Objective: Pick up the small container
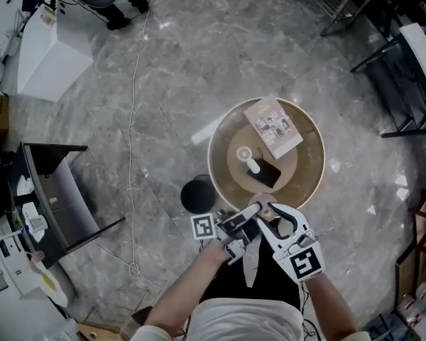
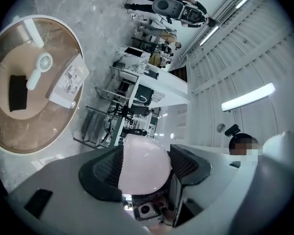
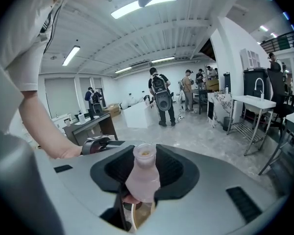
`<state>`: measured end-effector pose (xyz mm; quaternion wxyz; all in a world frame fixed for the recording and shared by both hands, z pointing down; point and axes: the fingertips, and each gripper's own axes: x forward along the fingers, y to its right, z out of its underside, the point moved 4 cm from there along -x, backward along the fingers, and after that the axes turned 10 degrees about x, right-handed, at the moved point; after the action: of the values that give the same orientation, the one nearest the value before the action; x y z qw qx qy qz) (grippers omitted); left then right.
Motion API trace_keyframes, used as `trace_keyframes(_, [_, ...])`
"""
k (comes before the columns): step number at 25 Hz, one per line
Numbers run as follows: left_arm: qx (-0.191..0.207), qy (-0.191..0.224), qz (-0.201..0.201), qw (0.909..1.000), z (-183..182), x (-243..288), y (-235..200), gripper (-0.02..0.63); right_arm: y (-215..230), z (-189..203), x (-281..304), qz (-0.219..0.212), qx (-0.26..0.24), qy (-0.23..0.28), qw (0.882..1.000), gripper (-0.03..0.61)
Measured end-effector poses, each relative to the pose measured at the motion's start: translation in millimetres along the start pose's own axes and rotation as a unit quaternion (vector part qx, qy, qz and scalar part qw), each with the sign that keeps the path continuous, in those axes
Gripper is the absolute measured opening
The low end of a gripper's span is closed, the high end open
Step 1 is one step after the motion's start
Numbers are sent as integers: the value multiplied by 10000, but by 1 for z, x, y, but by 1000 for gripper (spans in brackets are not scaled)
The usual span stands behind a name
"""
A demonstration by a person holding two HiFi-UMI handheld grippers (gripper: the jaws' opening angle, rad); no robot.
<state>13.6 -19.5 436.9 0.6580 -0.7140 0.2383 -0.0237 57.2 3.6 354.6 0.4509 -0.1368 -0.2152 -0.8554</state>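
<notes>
container [image 3: 142,179]: frosted pink plastic | floor [image 1: 199,62]: glossy grey stone | table [image 1: 307,172]: glossy brown top

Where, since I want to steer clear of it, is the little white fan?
In the head view the fan lies at the middle of the round table, beside the black pouch and just below the booklet in the picture.

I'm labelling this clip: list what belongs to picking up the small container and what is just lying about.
Job: small container, gripped by the right gripper; pale rounded piece, gripped by the left gripper.
Lying about: booklet, hand fan and flat black item on the round table.
</notes>
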Motion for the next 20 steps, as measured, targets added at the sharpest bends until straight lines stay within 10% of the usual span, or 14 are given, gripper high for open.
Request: trace_keyframes(20, [107,-619,100,9980,96,-5,196,307,-124,-123,-135,533,253,616,9964,151])
